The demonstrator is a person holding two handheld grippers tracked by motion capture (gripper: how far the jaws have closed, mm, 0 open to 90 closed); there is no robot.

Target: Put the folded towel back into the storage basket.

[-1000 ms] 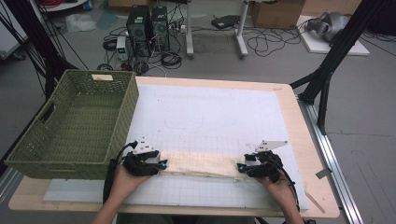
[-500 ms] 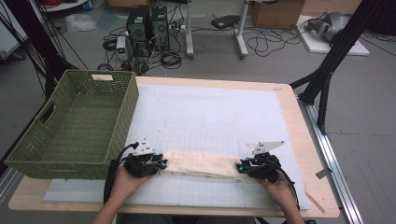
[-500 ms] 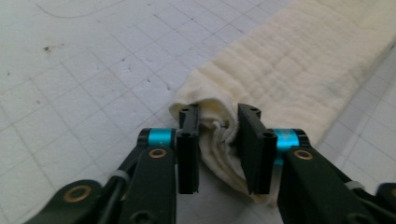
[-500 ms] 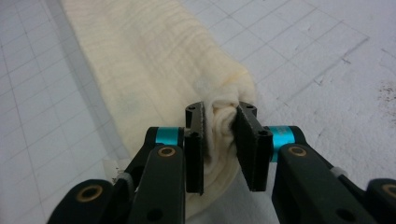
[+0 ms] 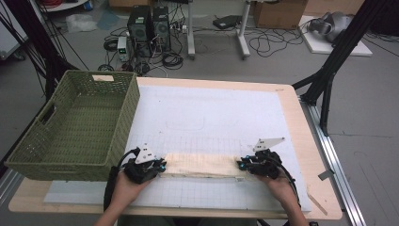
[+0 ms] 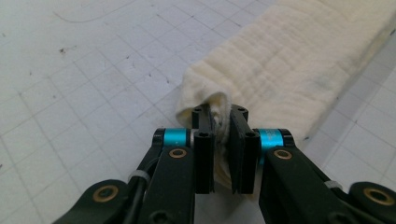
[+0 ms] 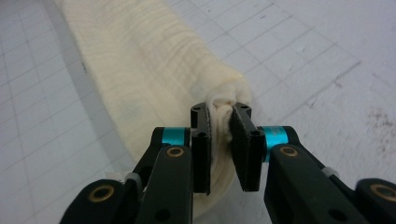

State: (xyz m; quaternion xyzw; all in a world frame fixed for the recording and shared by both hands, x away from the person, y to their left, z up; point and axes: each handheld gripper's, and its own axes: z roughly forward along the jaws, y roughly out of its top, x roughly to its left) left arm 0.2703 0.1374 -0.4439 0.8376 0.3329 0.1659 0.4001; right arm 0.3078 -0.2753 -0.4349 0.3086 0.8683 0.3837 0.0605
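One cream folded cloth [image 5: 200, 165], lower centre of the high view, on one white gridded mat [image 5: 211, 113]. Two grippers: left gripper [image 5: 157, 167] and right gripper [image 5: 241, 165], jaws just closed, each pinching a cloth end. One green basket [image 5: 75, 125], left; one wooden table [image 5: 301, 141].

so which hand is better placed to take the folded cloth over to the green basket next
Left. The left gripper pinches the cloth end right beside the green basket. The right gripper, also shut on the cloth, holds the far end, a cloth's length away.
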